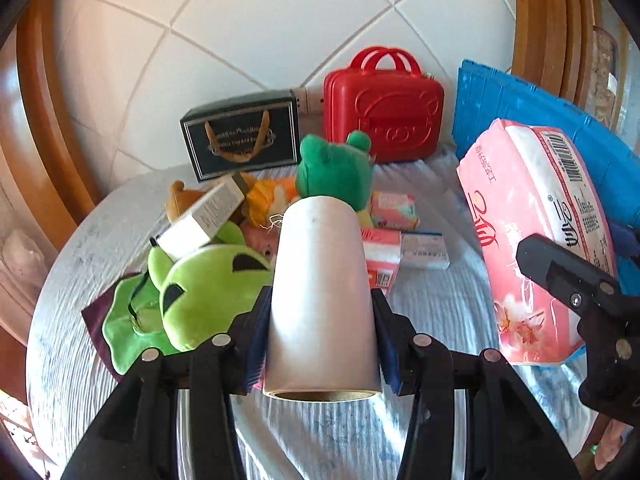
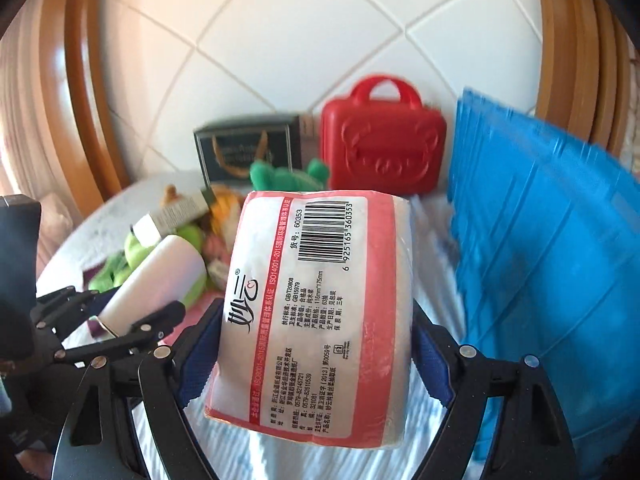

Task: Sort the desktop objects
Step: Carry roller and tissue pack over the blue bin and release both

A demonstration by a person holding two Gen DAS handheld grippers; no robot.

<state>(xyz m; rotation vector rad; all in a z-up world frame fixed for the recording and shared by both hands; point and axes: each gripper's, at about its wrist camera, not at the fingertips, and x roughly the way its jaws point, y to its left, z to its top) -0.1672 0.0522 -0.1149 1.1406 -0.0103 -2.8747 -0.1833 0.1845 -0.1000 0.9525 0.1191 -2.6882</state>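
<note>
Pink tissue pack [image 2: 316, 312] pinched betw. right tongs [image 2: 316, 356] – white roll [image 1: 322, 300] clamped in left tongs [image 1: 320, 344].

I have a white roll [image 1: 322, 300] on a cardboard core pinched end-on above the cloth, and a pink pack of tissues [image 2: 316, 312] lifted barcode-side up. Below sit a lime plush [image 1: 212, 288], a green frog toy [image 1: 334, 168], small boxes [image 1: 200, 218] and a red case [image 1: 384, 116].
</note>
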